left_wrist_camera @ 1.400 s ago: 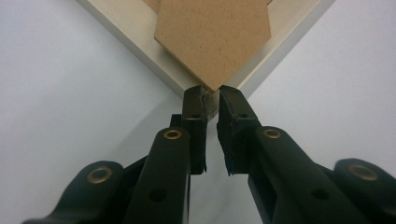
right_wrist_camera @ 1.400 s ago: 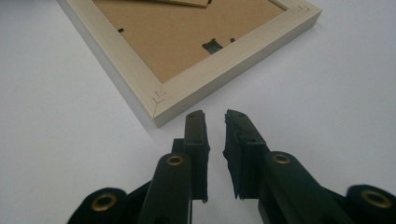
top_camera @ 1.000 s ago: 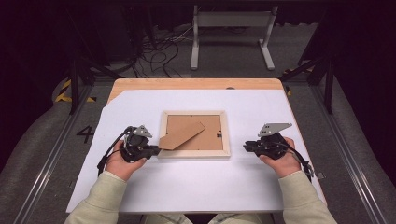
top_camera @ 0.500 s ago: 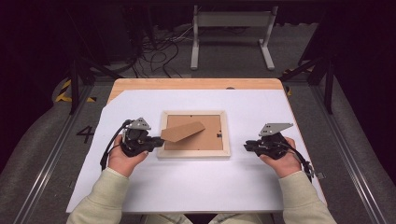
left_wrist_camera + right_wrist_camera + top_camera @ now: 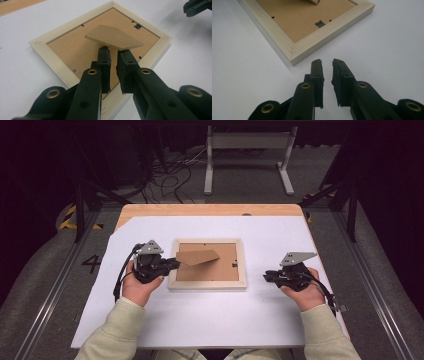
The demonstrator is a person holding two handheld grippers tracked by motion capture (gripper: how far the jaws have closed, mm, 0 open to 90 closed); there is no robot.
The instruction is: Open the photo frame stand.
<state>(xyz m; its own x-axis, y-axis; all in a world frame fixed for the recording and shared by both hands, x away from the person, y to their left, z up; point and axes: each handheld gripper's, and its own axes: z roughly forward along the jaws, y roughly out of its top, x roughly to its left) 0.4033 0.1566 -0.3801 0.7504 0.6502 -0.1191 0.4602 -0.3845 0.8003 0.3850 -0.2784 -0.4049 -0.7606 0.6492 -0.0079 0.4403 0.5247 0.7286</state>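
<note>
Left tool (image 5: 172, 264) at 9 o'clock of the picture frame (image 5: 207, 284), held in the person's left hand, jaws pointing toward 3 o'clock across the frame's left rail. In the left gripper view the jaws stand a narrow gap apart and have just been opening slightly; their tips sit right under the near edge of the stand flap (image 5: 113, 37), at or just short of touching it, nothing pinched between the pads. Right tool (image 5: 267, 276) rests at 3 o'clock of the frame, well apart from it, jaws pointing toward 9 o'clock; in the right gripper view its jaws are a small gap apart over bare white desk (image 5: 387, 37), holding nothing. The frame lies face down at the desk centre, brown backing up, long axis running 9 to 3 o'clock. The flap is raised off the backing, tilted, its long axis also roughly 9 to 3, narrow end toward the left tool, broad angled end toward 3 o'clock.
</note>
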